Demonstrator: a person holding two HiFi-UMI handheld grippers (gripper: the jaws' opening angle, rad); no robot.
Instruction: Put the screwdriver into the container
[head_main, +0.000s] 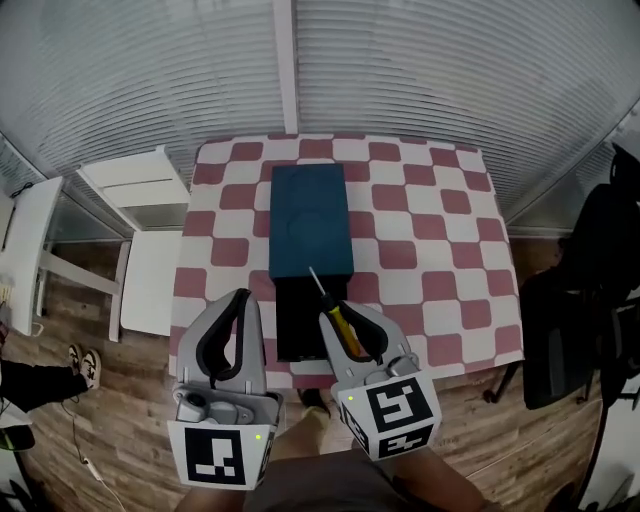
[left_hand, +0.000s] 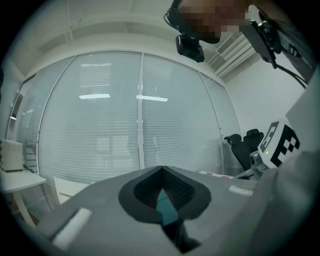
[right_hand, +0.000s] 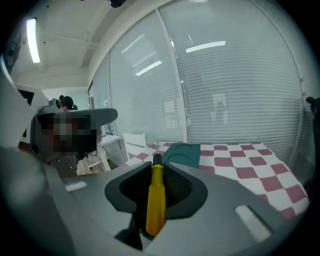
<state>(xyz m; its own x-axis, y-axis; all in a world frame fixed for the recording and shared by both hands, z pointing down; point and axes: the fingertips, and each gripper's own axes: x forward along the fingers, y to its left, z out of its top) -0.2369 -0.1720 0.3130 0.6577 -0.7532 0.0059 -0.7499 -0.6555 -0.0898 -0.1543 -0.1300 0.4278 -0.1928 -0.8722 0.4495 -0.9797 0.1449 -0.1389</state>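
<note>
A screwdriver (head_main: 342, 327) with a yellow handle and thin metal shaft is held in my right gripper (head_main: 338, 311), which is shut on the handle. Its tip points away, over the container's open black tray (head_main: 297, 322). The container's teal lid (head_main: 310, 220) lies further back on the checked table (head_main: 430, 260). In the right gripper view the screwdriver (right_hand: 155, 200) stands between the jaws of the right gripper (right_hand: 157, 166), with the teal lid (right_hand: 183, 154) beyond. My left gripper (head_main: 240, 298) hovers at the table's near left edge. Its jaws meet at the tips, shut and empty (left_hand: 161, 169).
White furniture (head_main: 135, 215) stands left of the table. A black office chair (head_main: 590, 310) is at the right. Window blinds (head_main: 420, 70) run behind the table. A person's shoes (head_main: 84, 366) rest on the wooden floor at the left.
</note>
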